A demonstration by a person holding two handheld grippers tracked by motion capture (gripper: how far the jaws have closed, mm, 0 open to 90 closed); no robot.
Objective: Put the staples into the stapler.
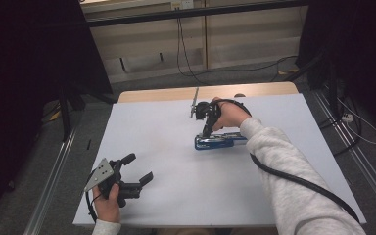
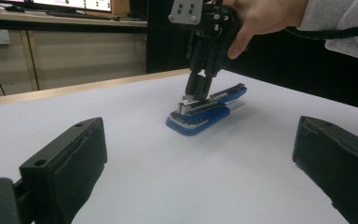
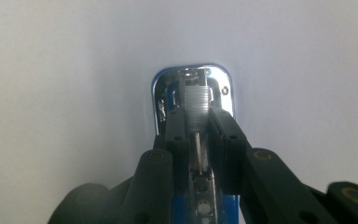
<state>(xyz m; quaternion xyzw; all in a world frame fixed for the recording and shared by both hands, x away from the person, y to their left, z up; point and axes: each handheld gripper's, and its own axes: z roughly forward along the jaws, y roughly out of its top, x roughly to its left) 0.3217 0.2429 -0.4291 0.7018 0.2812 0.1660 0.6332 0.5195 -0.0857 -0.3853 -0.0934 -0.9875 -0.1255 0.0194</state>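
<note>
High view: the blue stapler (image 1: pixel 214 141) lies right of the table's (image 1: pixel 142 122) middle, the right gripper (image 1: pixel 206 131) pointing down onto it. It could skid if pressed off-centre.

Left gripper view: the left gripper (image 2: pixel 200 158) is spread wide and empty, near the table's front-left corner.

Right gripper view: jaws narrow, straddling the staple strip (image 3: pixel 197 103).

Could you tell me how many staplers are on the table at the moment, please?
1. The blue stapler lies right of the middle of the white table, with the right gripper closed on its front end. The left gripper hangs open near the front left.
</note>
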